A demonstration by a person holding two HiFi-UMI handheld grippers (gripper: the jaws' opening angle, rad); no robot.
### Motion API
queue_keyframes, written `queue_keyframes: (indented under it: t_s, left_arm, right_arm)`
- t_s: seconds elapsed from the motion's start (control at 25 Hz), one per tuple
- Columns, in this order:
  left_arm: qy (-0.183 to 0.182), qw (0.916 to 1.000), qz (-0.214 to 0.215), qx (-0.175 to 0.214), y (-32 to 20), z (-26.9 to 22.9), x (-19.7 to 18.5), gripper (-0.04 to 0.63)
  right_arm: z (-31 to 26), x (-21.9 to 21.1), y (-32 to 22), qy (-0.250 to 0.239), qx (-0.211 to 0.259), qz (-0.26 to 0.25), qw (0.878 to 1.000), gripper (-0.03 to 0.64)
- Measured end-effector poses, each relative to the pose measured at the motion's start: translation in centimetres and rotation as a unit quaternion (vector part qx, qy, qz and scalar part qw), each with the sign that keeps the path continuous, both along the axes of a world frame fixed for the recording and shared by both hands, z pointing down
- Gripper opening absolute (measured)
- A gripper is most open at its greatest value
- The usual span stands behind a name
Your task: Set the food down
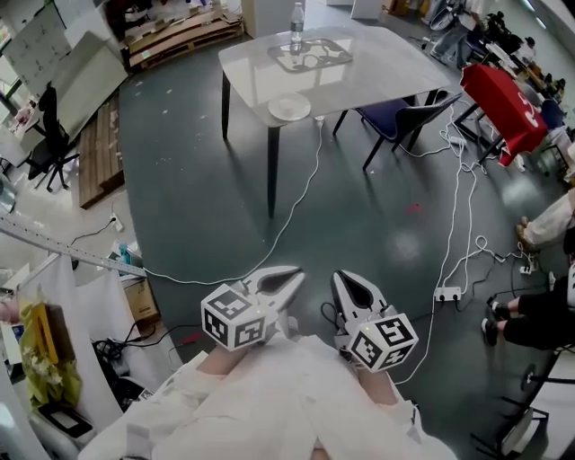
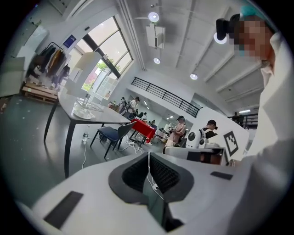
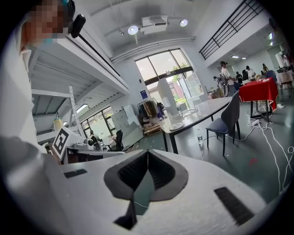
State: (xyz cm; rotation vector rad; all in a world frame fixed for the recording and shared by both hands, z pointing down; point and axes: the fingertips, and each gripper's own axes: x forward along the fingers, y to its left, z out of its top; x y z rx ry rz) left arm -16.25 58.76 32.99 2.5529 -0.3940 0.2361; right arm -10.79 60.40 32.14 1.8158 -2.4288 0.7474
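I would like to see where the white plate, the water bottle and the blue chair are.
white plate (image 1: pixel 289 108): head view, middle of the dish.
water bottle (image 1: pixel 296 29): head view, middle of its body.
blue chair (image 1: pixel 384 116): head view, its seat.

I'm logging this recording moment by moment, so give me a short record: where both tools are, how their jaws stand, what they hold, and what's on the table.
left tool: low, close to the person's body, jaws together, nothing between them
right tool: beside the left one, jaws together, empty
table: across the floor ahead, apart from both tools
on table: white plate near the front edge; clear tray; bottle upright by the tray's far side
food: none visible
beside table: blue chair
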Motion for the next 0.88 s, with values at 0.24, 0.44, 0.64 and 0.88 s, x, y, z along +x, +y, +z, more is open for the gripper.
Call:
queue_keyframes:
  t_s: [0.24, 0.44, 0.64, 0.88]
  left_arm:
    - [0.006, 0.9999, 0.009, 0.006, -3.9, 0.2, 2.7, 0.020]
    - [0.011, 0.9995, 0.018, 0.025, -10.5, -1.0, 5.0, 0.020]
    - [0.013, 0.9989, 0.025, 0.038, -17.8, -2.4, 6.2, 0.020]
    - [0.021, 0.9982, 0.044, 0.035, -25.0, -2.8, 8.1, 0.020]
  right_arm:
    - [-0.3, 2.5, -3.7, 0.011, 0.013, 0.009, 1.000, 0.003]
    - [-0.4, 3.9, -10.2, 0.014, 0.015, 0.004, 1.000, 0.003]
    - [-1.8, 5.0, -17.7, 0.021, 0.029, 0.009, 0.999, 0.003]
    - [-1.8, 6.3, -24.9, 0.030, 0.019, 0.023, 0.999, 0.003]
